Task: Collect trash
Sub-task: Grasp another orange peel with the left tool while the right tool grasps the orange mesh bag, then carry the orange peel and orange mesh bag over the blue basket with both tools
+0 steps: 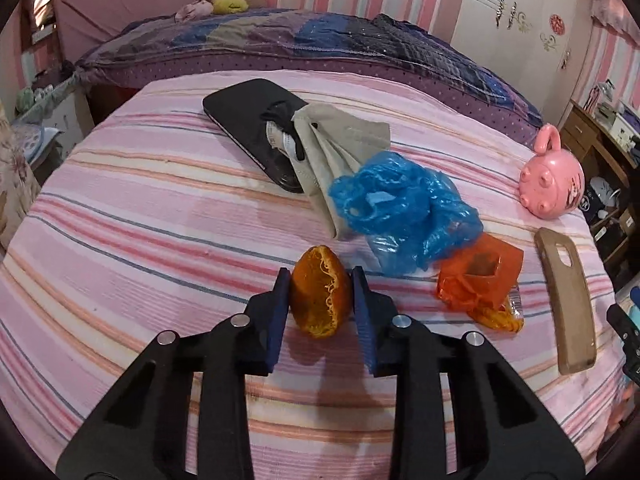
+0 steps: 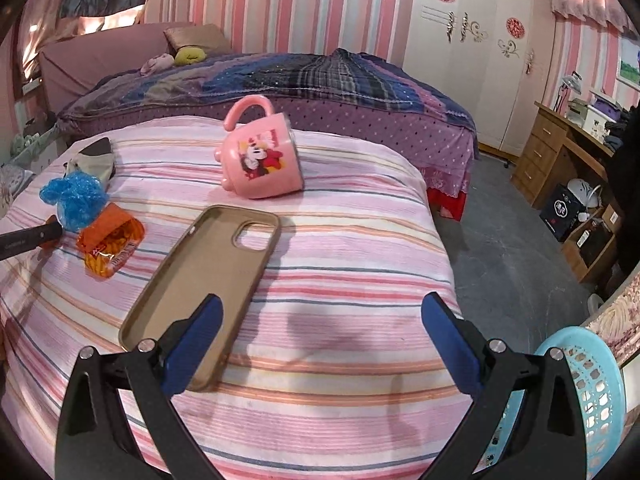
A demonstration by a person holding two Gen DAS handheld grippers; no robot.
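My left gripper (image 1: pixel 321 278) is shut on an orange peel (image 1: pixel 320 292) just above the pink striped cloth. A crumpled blue plastic bag (image 1: pixel 404 208) and an orange snack wrapper (image 1: pixel 480 284) lie just right of it; both also show in the right wrist view, the bag (image 2: pixel 74 200) and the wrapper (image 2: pixel 110 244). My right gripper (image 2: pixel 320 332) is open and empty above the cloth, beside a tan phone case (image 2: pixel 200 292). A light blue basket (image 2: pixel 588 400) stands at the lower right.
A pink mug (image 2: pixel 260 156) lies on its side at the far edge. A black tablet (image 1: pixel 252 128) and a beige cloth (image 1: pixel 340 152) lie at the back. The tan phone case (image 1: pixel 568 296) lies at the right. A bed stands behind, a wooden desk (image 2: pixel 560 160) at the right.
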